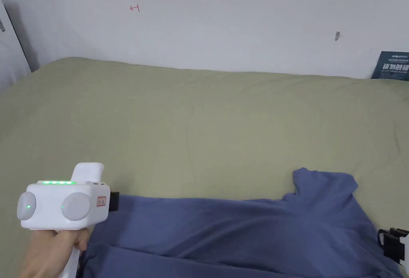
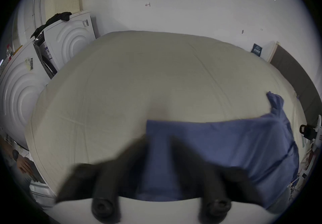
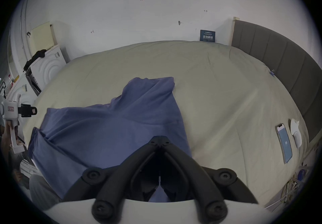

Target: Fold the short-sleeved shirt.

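Currently the blue shirt point(image 1: 239, 231) lies on the near bed point(image 1: 199, 131). Right gripper point(image 3: 159, 138) is closed above it, pinching nothing I can see. Left gripper point(image 2: 159, 142) is blurred, jaws apart astride its left edge.

— Where were the hands?
— The left hand point(image 1: 48, 251) gripped the white handle of the left gripper point(image 2: 159, 142) low at the person's left side. Its jaws were blurred and stood apart.
— And the other one?
— The right gripper point(image 3: 159, 138) pointed forward, its jaws meeting at the tips.
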Tool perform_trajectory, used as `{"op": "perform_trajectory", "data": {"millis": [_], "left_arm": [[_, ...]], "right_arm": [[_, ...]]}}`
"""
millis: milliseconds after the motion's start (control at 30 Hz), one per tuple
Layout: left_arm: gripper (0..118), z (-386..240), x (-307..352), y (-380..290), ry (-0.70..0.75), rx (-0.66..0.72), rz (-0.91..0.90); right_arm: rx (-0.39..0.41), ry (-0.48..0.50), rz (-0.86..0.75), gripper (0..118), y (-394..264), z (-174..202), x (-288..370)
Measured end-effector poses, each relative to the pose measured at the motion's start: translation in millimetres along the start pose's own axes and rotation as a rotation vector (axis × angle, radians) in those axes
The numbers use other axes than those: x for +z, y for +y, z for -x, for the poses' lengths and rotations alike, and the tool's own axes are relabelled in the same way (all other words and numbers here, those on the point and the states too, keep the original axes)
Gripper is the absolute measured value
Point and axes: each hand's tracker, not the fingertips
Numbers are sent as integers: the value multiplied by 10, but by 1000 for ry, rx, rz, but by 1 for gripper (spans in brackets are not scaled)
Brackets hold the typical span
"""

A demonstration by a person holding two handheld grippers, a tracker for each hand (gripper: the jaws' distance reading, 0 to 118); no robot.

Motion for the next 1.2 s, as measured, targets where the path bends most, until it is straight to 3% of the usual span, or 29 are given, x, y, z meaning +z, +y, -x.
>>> {"op": "perform_trajectory", "data": {"millis": [67,300,367,433,500,533,567,600,633,700,833,867,900,933,967,1033,1100,1200], "left_arm": [[118,21,-245,68,14,-14,84],[115,-184,-777,104,94,-92,198],[108,-143,-808,119,85,-98,204],[89,-158,-721,132,31,-69,194],[48,-171,-627,167,17,-71,188],[15,-190,-587,182,7,-89,178],[3,-204,-561,187,-6,-93,179],[3,-140,-615,205,-58,-75,189],[3,-152,-621,208,-39,-74,192],[3,-183,-658,195,-21,-105,185],[3,-117,-754,189,-25,-80,188],[3,-159,-710,170,-19,-83,181],[3,-153,-704,170,-20,-82,179],[3,-140,-690,168,-22,-82,177],[3,-128,-658,173,-24,-83,176],[3,-104,-580,173,-32,-85,170],[3,-70,-436,164,-45,-79,152],[3,3,-116,137,-75,-56,113]], "right_arm": [[-5,-8,10,2,43,-26,-118],[4,-29,61,2,174,-133,-386],[4,-27,89,2,243,-146,-488],[4,-22,99,2,305,-244,-604],[4,-16,124,5,386,-247,-698],[-2,-15,123,26,414,-278,-710],[-8,-8,128,80,452,-285,-739],[-20,11,155,114,499,-284,-790],[-35,20,195,117,526,-281,-862],[-37,28,147,112,635,-284,-807],[6,-29,329,112,569,-204,-1172],[23,-31,349,105,551,-204,-1201],[66,-85,342,89,535,-184,-1162],[79,-41,291,83,526,-184,-1098],[68,-25,287,69,545,-211,-994],[63,49,249,4,565,-267,-824],[27,71,232,3,575,-277,-699],[52,74,161,3,498,-236,-272]]}}
